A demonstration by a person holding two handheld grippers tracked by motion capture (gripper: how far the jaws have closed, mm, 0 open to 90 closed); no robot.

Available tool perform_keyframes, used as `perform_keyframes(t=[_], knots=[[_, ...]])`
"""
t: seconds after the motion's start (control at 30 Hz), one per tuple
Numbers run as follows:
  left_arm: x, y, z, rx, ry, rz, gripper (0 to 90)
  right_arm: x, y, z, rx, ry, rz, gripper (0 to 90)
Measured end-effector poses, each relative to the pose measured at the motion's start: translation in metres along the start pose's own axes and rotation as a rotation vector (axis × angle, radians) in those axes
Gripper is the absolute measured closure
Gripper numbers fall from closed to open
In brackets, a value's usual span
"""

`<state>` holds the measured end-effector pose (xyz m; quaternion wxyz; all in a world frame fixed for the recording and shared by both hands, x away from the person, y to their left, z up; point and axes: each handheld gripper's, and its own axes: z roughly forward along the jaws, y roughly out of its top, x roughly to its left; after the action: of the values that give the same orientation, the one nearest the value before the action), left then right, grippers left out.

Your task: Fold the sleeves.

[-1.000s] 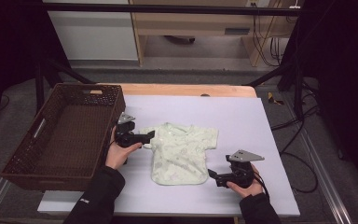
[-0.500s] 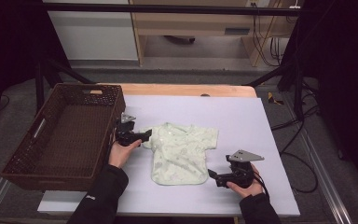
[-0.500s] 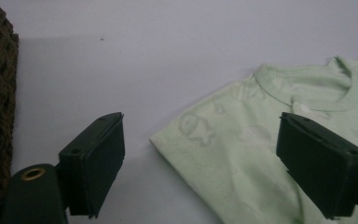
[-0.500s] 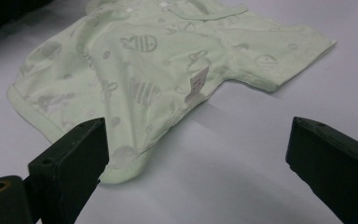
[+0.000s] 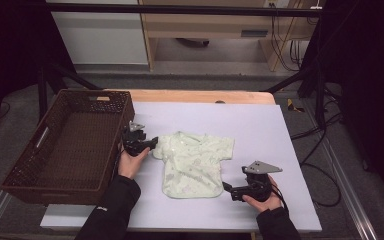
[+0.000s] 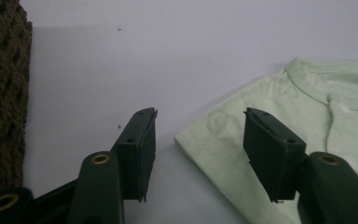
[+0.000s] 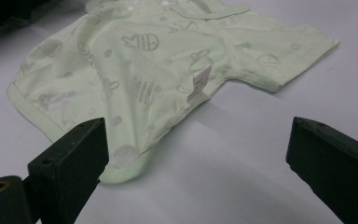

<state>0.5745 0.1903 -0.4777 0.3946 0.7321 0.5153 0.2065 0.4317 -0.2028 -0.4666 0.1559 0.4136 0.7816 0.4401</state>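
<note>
- I'm bringing the left gripper (image 5: 152, 143) onto the near sleeve of the pale green baby shirt (image 5: 192, 162), which is lying flat in the middle of the grey table (image 5: 280, 150), just right of the brown wicker basket (image 5: 70, 142).
- Its jaws have just been closing; they're standing about half apart, the sleeve edge (image 6: 205, 140) sitting between them, with the pads not yet pressing on the cloth.
- To do this pinch well, I'm judging I should be keeping the lower jaw skimming the table so it slides under the hem, and biting past the stitched edge, not just the corner, or the fabric may slip out on the lift.
- The right gripper (image 5: 228, 189) is waiting at the shirt's bottom corner, jaws wide apart, holding nothing.
- In the right gripper view the hem corner (image 7: 121, 172) is lying just beside the left-hand jaw, not yet between the two, so I'm thinking that hand needs shifting across before it closes.
- The high view is giving me the layout: both hands, basket and whole shirt.
- The left gripper view is giving me the real gap between pads and sleeve; the right gripper view is showing the printed pattern and a small white label (image 7: 199, 83) at the side seam, too small to make out from above.
</note>
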Motion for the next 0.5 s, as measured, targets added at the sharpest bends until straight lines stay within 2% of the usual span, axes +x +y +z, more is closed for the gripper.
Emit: perform_keyframes(t=[0.37,0.5], knots=[[0.0006,-0.0030,0.0070,0.023,0.013,0.009,51.5,0.0001,0.0000,0.0001,0.003,0.001,0.001,6.5],[0.0015,-0.0028,0.0069,0.022,0.012,0.005,57.2,-0.0001,0.0000,0.0002,0.001,0.000,-0.001,6.5]])
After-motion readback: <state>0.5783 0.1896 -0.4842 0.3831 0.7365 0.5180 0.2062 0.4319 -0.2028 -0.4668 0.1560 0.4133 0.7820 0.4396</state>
